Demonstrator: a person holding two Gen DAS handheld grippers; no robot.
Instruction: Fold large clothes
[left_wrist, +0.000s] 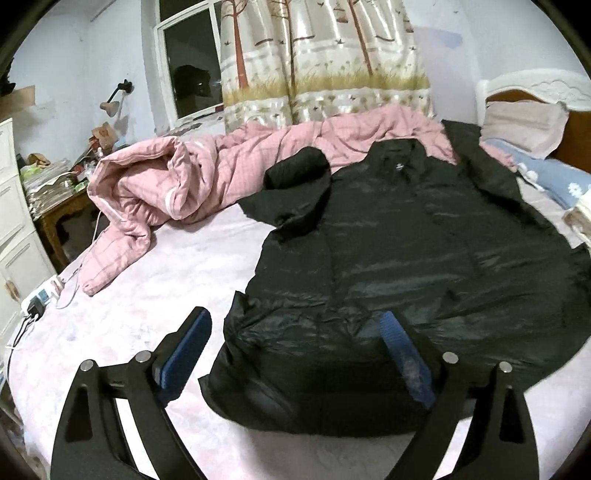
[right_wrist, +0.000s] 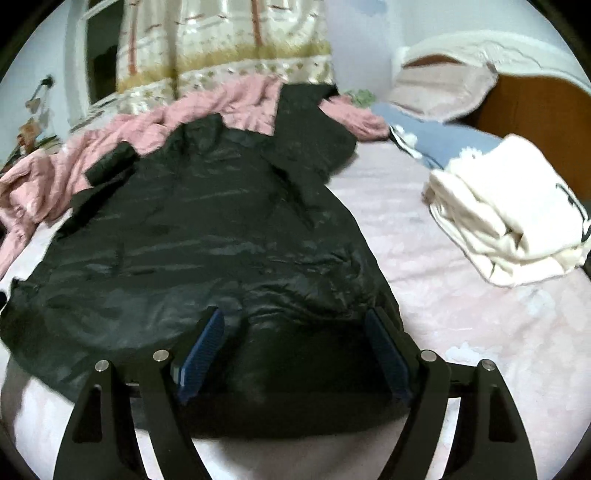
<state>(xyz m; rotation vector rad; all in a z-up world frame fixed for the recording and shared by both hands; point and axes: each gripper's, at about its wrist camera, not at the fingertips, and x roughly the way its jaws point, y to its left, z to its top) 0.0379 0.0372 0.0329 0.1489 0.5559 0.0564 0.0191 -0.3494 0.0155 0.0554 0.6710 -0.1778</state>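
A large shiny black padded jacket (left_wrist: 406, 251) lies spread flat on the pink bed sheet (left_wrist: 147, 295), collar toward the far side. One sleeve (left_wrist: 299, 184) is folded in over its chest. My left gripper (left_wrist: 295, 347) is open and hovers over the near left corner of the hem, one blue pad (left_wrist: 188, 347) over the sheet and the other over the fabric. In the right wrist view the same jacket (right_wrist: 207, 236) fills the middle, its other sleeve (right_wrist: 310, 129) reaching toward the quilt. My right gripper (right_wrist: 295, 347) is open, with the near right part of the hem between its fingers.
A crumpled pink quilt (left_wrist: 177, 177) is heaped along the far side. A folded cream garment (right_wrist: 509, 218) lies at the right, near a blue pillow (right_wrist: 436, 136) and the headboard (right_wrist: 535, 107). A power strip (left_wrist: 40, 299) with cables sits at the left bed edge, beside a cluttered table (left_wrist: 59, 184).
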